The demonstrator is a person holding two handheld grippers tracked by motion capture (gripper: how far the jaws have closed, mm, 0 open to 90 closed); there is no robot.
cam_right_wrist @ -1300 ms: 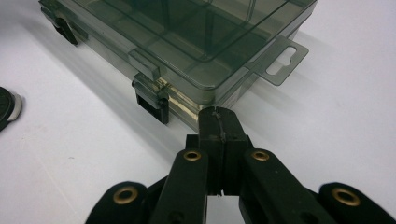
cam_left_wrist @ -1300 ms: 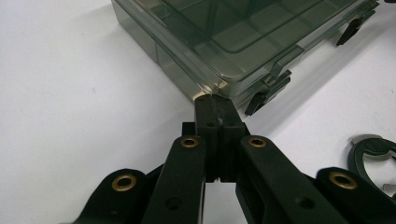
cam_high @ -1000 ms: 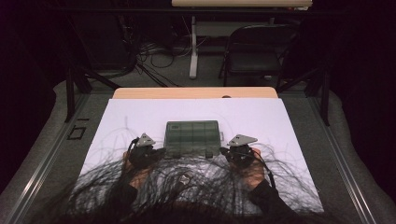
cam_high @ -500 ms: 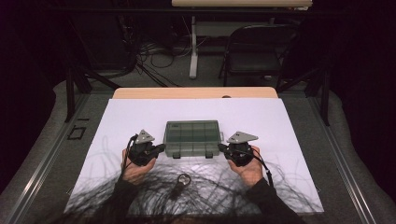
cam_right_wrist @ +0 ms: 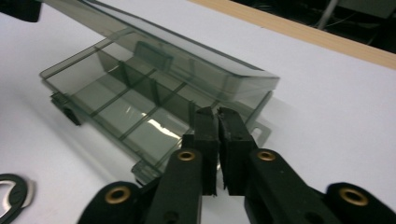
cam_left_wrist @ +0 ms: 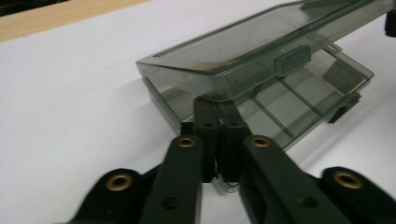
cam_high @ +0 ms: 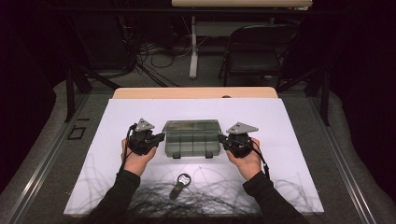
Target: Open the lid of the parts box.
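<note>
Nearest me: bottle opener point(cam_high: 181, 183) flat on white sheet point(cam_high: 299, 140), between my forearms, well apart from both tools. My left gripper point(cam_high: 158, 138) at box's left end, jaws nearly together, just been easing apart a hair, tips under raised lid point(cam_left_wrist: 261, 51); nothing clamped that I can tell. My right gripper point(cam_high: 224, 140) at right end, same narrow gap, tips beneath lid corner. Smoky compartment box point(cam_high: 192, 140) mid-sheet, lid tilted partly open. Beyond: wooden table edge point(cam_high: 196, 92), folding chair point(cam_high: 254, 51).

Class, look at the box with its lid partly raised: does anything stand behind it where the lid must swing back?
Nothing visible does. Behind the box and its lid, the white sheet lies bare.
</note>
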